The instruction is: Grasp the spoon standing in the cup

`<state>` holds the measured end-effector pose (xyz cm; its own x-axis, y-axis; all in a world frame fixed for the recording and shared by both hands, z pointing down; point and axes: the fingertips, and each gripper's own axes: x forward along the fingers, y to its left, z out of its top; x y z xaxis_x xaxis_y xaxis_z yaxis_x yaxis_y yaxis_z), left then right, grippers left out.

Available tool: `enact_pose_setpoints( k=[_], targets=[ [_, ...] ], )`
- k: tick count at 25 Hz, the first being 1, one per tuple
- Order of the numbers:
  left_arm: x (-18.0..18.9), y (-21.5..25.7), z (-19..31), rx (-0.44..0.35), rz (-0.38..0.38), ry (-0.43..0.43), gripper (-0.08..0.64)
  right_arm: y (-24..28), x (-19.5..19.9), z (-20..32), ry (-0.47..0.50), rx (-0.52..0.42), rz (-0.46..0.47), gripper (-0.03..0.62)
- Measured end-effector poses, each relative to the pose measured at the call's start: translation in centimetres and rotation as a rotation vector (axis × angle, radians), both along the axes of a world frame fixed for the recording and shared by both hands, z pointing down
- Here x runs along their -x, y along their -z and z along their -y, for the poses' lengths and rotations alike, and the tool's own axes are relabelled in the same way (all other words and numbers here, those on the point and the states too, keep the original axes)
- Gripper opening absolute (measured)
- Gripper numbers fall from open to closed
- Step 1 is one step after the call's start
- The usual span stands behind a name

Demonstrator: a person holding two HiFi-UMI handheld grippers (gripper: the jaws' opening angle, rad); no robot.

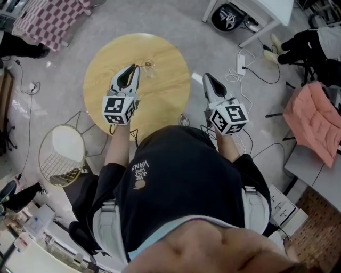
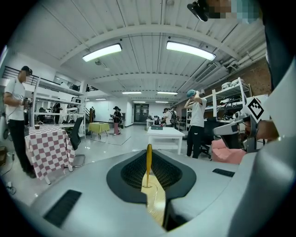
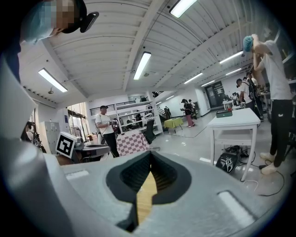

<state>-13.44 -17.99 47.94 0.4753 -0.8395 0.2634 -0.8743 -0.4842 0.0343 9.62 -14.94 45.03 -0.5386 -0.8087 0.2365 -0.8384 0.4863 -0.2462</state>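
Observation:
My left gripper reaches over the round wooden table, its tips right next to a small clear glass cup. In the left gripper view its jaws are closed on a thin gold spoon. The spoon stands upright between the dark pads, and table wood shows through the gap below. Whether the spoon's lower end is still in the cup is unclear. My right gripper hangs just off the table's right edge. Its jaws meet at the tips with nothing between them.
A wire-frame stool stands left of the table. A white table with a black bag under it is at the back right, with cables on the floor and a pink cloth at right. People stand further off.

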Motion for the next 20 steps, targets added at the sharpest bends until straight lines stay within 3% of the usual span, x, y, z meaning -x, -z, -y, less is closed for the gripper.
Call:
enact_pose_setpoints(
  k=[20],
  targets=[
    [1.7,2.2,-2.5,-0.041,-0.014,-0.002,0.04,0.5,1.9,-0.7,0.029,-0.01,-0.003,-0.003]
  ],
)
